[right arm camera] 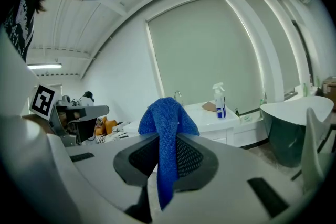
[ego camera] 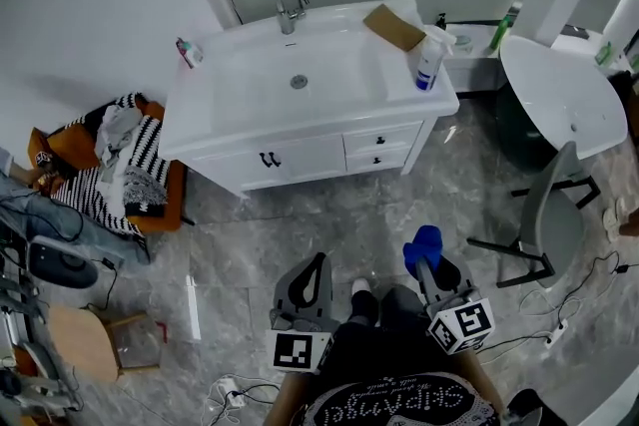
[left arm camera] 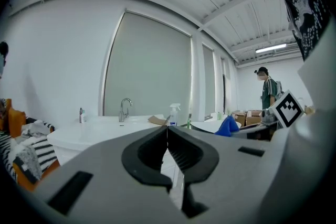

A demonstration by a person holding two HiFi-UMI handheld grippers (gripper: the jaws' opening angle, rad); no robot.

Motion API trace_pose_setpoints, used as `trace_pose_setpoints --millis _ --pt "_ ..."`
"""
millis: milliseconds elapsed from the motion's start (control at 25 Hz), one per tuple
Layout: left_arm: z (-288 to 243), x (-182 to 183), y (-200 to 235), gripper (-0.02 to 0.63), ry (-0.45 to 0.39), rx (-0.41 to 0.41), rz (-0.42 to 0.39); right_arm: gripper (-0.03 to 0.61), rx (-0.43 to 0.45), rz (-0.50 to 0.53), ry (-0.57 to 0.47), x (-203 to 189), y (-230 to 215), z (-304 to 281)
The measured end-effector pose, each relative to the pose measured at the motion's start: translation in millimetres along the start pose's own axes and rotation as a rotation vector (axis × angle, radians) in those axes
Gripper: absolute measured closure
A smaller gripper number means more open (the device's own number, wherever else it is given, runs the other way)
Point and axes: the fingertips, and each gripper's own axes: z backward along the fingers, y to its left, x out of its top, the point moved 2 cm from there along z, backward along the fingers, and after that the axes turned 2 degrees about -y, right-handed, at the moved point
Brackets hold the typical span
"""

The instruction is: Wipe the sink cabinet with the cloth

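The blue cloth (right arm camera: 168, 113) is pinched in the right tongs (right arm camera: 167, 139); the left tongs (left arm camera: 167, 136) are pressed together, empty.

Swallowed between the pads of the right tongs (right arm camera: 165, 135): the middle of the blue cloth (right arm camera: 168, 113), only a bunch above and a tail below on show. Lost behind the closed left tongs (left arm camera: 167, 128): most of the front of the sink cabinet (left arm camera: 100, 131), little but its top visible. Far ahead of the right tongs, too small to read: the label on the spray bottle (ego camera: 430, 60). Far ahead of the left tongs, too small to identify: a little bottle (ego camera: 187, 52) at the cabinet's back corner. Behind both tongs, cut by the bottom edge: the person's torso (ego camera: 394, 394), hands out of sight.
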Motion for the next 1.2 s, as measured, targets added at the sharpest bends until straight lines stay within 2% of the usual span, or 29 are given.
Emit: trace_pose_setpoints --millis 160,360,440,600,760,880,960,1080,1200 --pt "-12.7 -1.7 4.2 0.608 0.001 0.004 0.035 0.520 0.001 -0.007 -0.001 -1.7 -6.7 -9.4" --pt "-40.6 -11.1 3.6 0.608 0.040 -0.031 0.011 0.520 0.006 -0.009 0.015 3.5 -22.0 -24.6" --pt "-55.9 -6.2 2.5 0.607 0.028 -0.026 0.032 0.520 0.019 -0.008 0.020 8.8 -29.6 -32.3" --pt "-83.1 1.2 -2.6 0.607 0.021 -0.022 0.042 0.520 0.070 0.007 0.044 18.7 -46.5 -48.7" --pt "-101.9 3.3 -10.6 0.607 0.024 -0.017 0.031 0.520 0.119 0.064 0.070 27.2 -63.4 -65.1" --pt "-112.2 12.1 -15.4 0.607 -0.022 0.018 0.064 0.520 0.136 0.106 0.069 32.4 -73.7 -69.0" --pt "-116.8 12.9 -18.8 0.608 -0.034 0.031 0.065 0.520 0.159 0.104 0.061 34.8 -79.5 -71.1" --pt "-119.8 5.6 -23.7 0.607 -0.008 0.032 0.037 0.520 0.215 0.099 0.053 35.7 -82.5 -73.8" --pt "-121.5 6.5 -29.9 0.608 -0.015 0.042 0.060 0.520 0.234 0.103 0.052 34.8 -82.6 -73.5"
